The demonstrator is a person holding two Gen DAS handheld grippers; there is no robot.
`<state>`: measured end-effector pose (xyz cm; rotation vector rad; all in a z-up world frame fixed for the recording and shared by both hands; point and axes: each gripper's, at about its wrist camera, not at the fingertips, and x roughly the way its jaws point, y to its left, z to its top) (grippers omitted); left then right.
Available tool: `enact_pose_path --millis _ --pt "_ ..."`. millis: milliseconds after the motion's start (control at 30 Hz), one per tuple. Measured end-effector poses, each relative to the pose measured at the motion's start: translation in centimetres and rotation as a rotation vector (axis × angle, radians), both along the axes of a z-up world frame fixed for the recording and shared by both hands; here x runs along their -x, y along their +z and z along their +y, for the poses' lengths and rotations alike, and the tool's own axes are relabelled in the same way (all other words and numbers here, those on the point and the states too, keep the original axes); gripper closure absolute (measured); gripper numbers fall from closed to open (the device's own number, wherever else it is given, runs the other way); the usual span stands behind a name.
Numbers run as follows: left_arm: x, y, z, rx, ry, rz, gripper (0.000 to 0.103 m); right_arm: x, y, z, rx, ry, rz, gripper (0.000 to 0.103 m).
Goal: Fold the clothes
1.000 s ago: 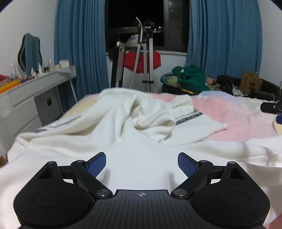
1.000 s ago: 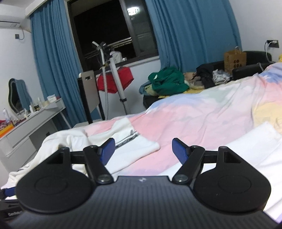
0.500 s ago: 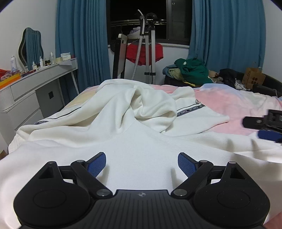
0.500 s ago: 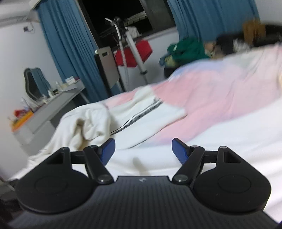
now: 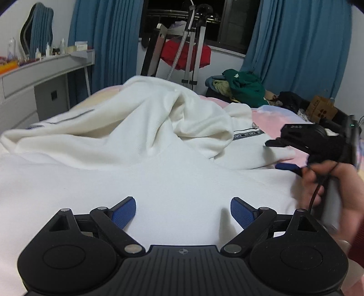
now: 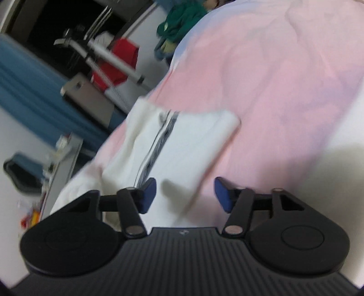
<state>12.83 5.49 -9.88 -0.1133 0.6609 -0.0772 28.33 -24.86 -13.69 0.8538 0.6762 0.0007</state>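
Between the blue pads of the left gripper, at the bottom of the left wrist view, lies smooth white cloth; the jaws stand wide apart and hold nothing. That cloth is the near part of a white garment, which spreads across the bed from the lower edge of the frame up to a crumpled mound at centre. Its long axis runs away from the camera toward the window. A sleeve with a black printed stripe stretches out to the right of the mound, lying flat on the pink sheet.

At the right edge of this view a hand holds the right gripper, just above the garment's right side.

At the bottom of the right wrist view, which is tilted and blurred, the right gripper has its jaws open and empty, hovering over the sleeve's squared end. The sleeve runs from lower centre toward the upper left of the frame, stripe along its length.

Beyond the bed: blue curtains frame a dark window, with a metal stand and red cloth before it. A grey desk with bottles sits at left, a mirror above it. A green clothes pile lies at right.
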Motion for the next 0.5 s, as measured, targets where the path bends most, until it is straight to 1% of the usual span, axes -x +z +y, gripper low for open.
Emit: enact_pose_path --millis 100,133,233,300,500 --pt "-0.5 -0.3 -0.1 0.002 -0.012 -0.016 0.01 -2.0 -0.5 -0.2 0.011 -0.067 0.007 0.089" --pt "-0.7 -0.4 -0.1 0.01 -0.014 -0.014 0.009 -2.6 -0.6 -0.2 0.017 -0.084 0.005 0.091" --pt "-0.8 -0.4 -0.1 0.042 -0.035 -0.011 0.009 -2.8 0.6 -0.7 0.072 -0.062 -0.062 0.094" --pt "-0.8 -0.4 -0.2 0.053 -0.051 -0.011 0.009 -2.3 1.3 -3.2 0.091 -0.097 -0.065 0.094" --pt "-0.6 -0.3 -0.7 0.047 -0.085 -0.031 0.009 -0.9 3.1 -10.8 0.152 -0.204 -0.074 0.096"
